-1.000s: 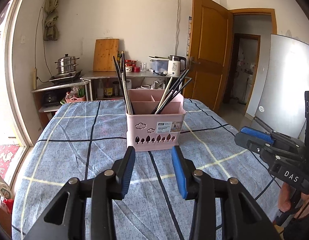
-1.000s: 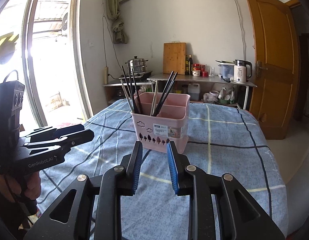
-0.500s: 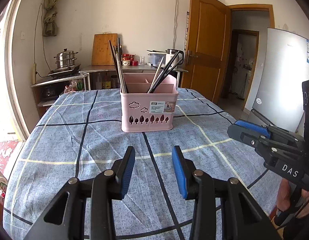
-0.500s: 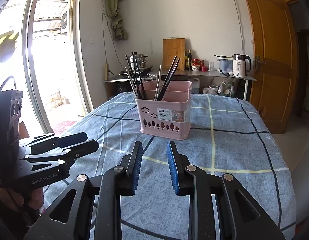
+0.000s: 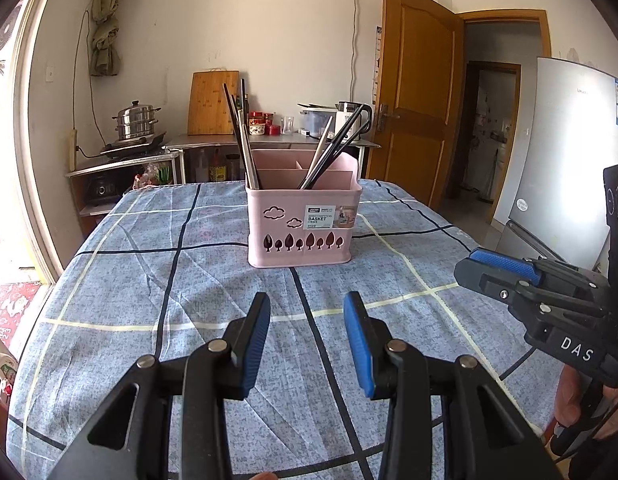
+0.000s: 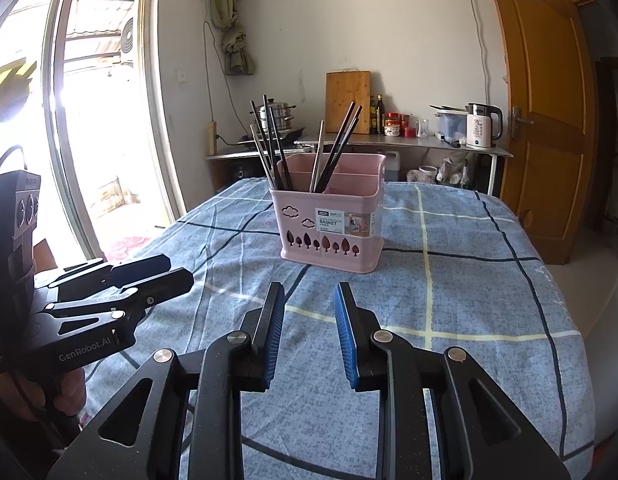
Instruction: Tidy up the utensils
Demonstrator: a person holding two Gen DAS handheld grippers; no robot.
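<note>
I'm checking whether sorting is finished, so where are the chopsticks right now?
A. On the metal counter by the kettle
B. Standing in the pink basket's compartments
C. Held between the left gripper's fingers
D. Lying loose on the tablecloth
B: the chopsticks stand leaning in the pink basket, while the left gripper and the right gripper both hang open with nothing between their fingers, and no chopsticks lie on the tablecloth.

A matt pink plastic utensil basket (image 5: 300, 227) with a glossy paper label stands on wrinkled blue woven checked cloth (image 5: 149, 280). Behind the basket, a bare bamboo cutting board (image 5: 212, 103) leans beside a shiny steel steamer pot (image 5: 136, 120). Ribbed blue rubber pads (image 6: 274, 334) line matt black gripper fingers.
</note>
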